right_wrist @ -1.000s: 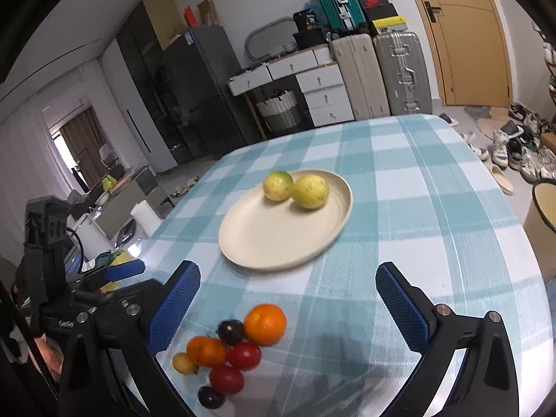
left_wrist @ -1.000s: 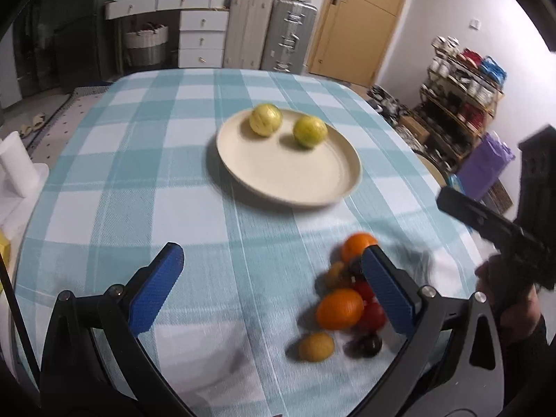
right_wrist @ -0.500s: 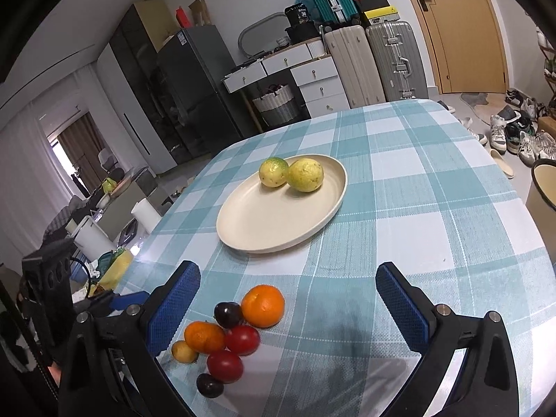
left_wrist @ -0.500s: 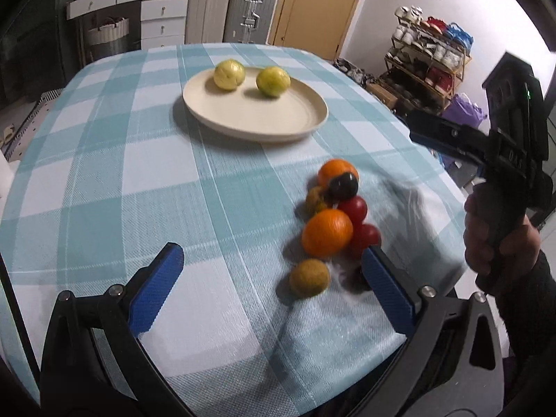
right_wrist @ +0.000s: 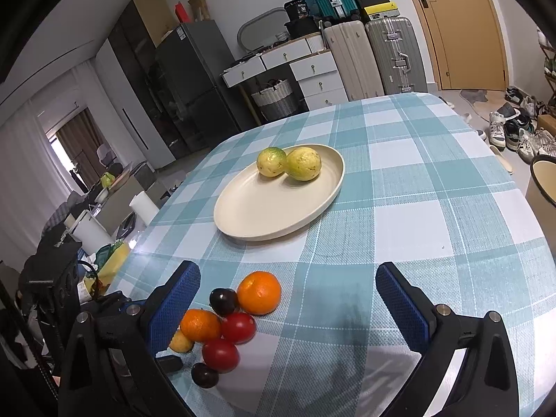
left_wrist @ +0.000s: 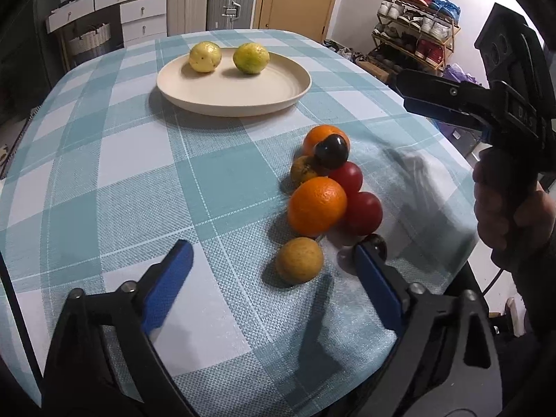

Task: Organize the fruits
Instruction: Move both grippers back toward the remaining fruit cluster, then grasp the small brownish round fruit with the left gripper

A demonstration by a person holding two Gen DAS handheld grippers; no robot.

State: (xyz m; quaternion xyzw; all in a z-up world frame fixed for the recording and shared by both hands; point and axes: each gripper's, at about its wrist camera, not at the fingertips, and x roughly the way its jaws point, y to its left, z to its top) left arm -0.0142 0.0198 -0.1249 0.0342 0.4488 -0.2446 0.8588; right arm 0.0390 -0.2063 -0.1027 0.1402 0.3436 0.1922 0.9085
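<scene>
your left gripper (left_wrist: 271, 264) hangs low over the near edge of the table with its blue pads spread wide and nothing between them; a small yellow-brown fruit (left_wrist: 299, 260) lies just ahead in the gap, and a dark plum (left_wrist: 374, 243) sits against the right pad. your right gripper (right_wrist: 288, 299) is likewise wide apart and empty, above the cloth beside the fruit pile (right_wrist: 226, 326): two oranges, two red tomatoes, two dark plums and small yellow fruits, bunched and touching. your right hand (left_wrist: 507, 208) wraps the handle upright, the tool pointing in from the table's side.

the checked teal-and-white tablecloth (right_wrist: 417, 208) covers a rounded table. farther in, well apart from the pile, a cream plate (right_wrist: 264, 215) holds two yellow-green fruits (right_wrist: 288, 161) side by side at its far edge.

around the room: white drawers (right_wrist: 312, 66), two upright suitcases (right_wrist: 375, 55), a wooden door (right_wrist: 458, 24), a dark fridge (right_wrist: 187, 80), a woven basket (right_wrist: 274, 99), and a shoe rack (left_wrist: 413, 41).

on the right gripper's body you can read the letters "das"; a box above the drawers shows "30".
</scene>
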